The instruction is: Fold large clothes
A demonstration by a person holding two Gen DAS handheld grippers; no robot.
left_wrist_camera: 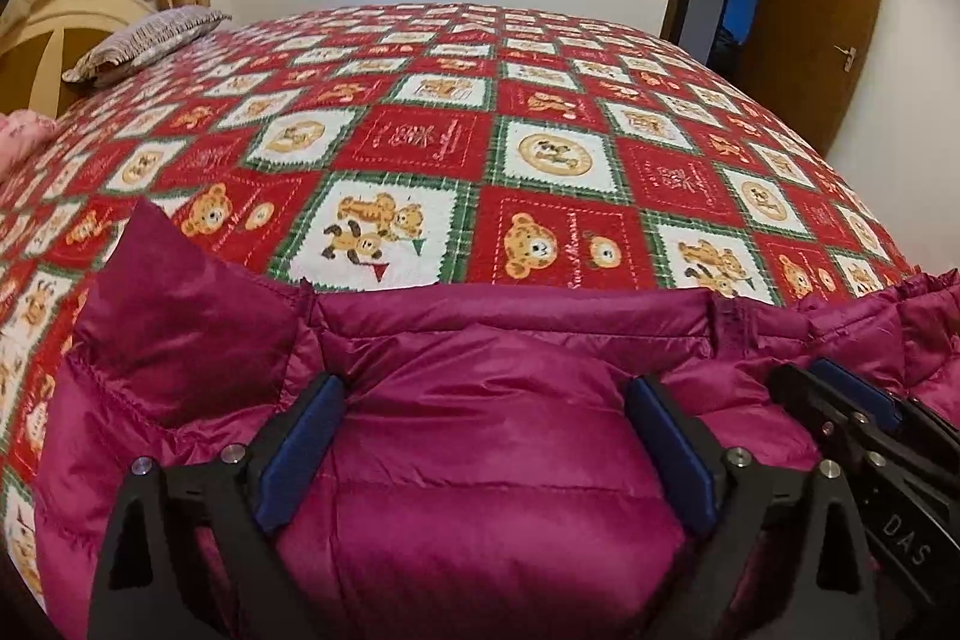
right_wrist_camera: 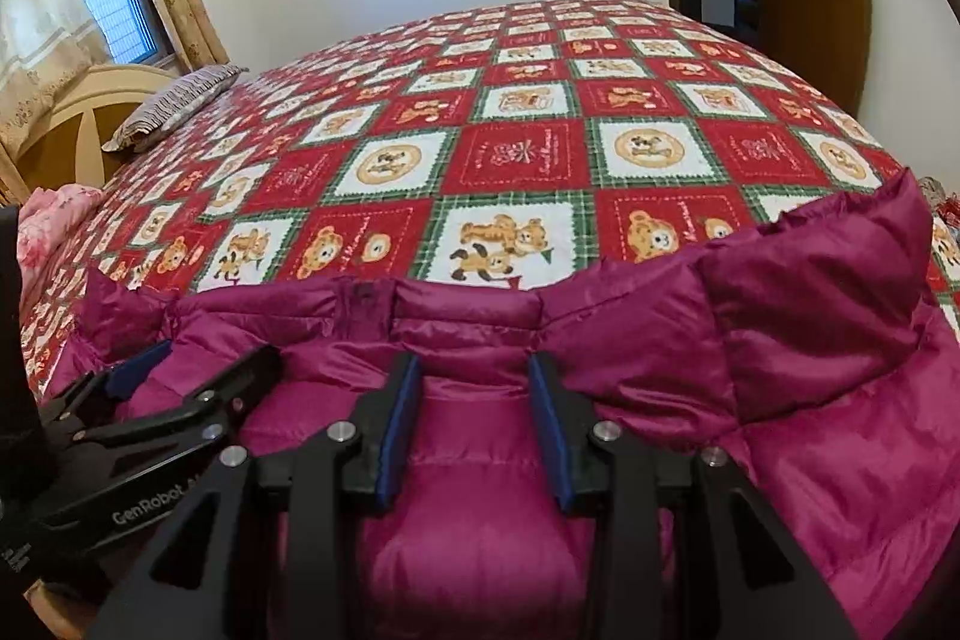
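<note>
Your left gripper (left_wrist_camera: 486,394) hangs over the near part of the magenta puffer jacket (left_wrist_camera: 480,460), its blue-padded fingers (left_wrist_camera: 300,448) spread wide, a broad swell of quilted fabric between them; nothing is pinched, so it reads as open. Your right gripper (right_wrist_camera: 474,382) sits just beside it, also over the jacket (right_wrist_camera: 480,538); its fingers (right_wrist_camera: 555,436) stand apart with a narrower gap, fabric bulging up between the pads; whether the pads press that fabric you cannot tell, but the jaws are not closed together. Each gripper shows at the edge of the other's view: the right one (left_wrist_camera: 834,388) at lower right of the left camera, the left one (right_wrist_camera: 180,370) at lower left of the right camera. The jacket lies on the near edge of the bed, on a red, white and green bear-print blanket (left_wrist_camera: 420,142); a corner of the jacket stands up at the left (left_wrist_camera: 162,280) and another at the right (right_wrist_camera: 840,280). A grey patterned pillow (left_wrist_camera: 144,40) rests at the headboard end; a brown door (left_wrist_camera: 822,10) stands open beyond the bed.
</note>
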